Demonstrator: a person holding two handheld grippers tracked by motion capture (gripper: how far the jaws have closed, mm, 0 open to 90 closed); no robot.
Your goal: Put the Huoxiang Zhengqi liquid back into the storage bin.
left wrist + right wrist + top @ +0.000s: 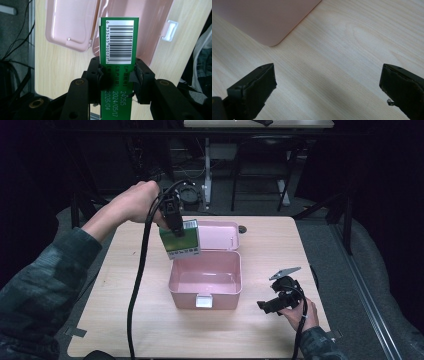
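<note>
The left hand-held gripper (176,222) hung above the desk (260,330), over the back left corner of an open pink box (206,295). Its jaws were clamped on a green carton (181,240), gripping the two narrow sides partway along its length. In the left gripper view, the left hand-held gripper (117,75) pointed straight down, and the green carton (117,47) stood out past the jaws with a white barcode label on its face and printed dates lower down. Below it lay the pink box (150,27), with its lid (72,22) folded flat on the desk (62,70) behind it. The carton was held up in the air, clear of the box and tilted a little in the high view.

The right hand-held gripper (267,305) rested low at the front right of the desk, just beside the box's right front corner. In the right gripper view, the right hand-held gripper (327,87) had its jaws spread wide with nothing between them, and a rounded corner of the pink box (262,20) lay beyond on the pale wood.
</note>
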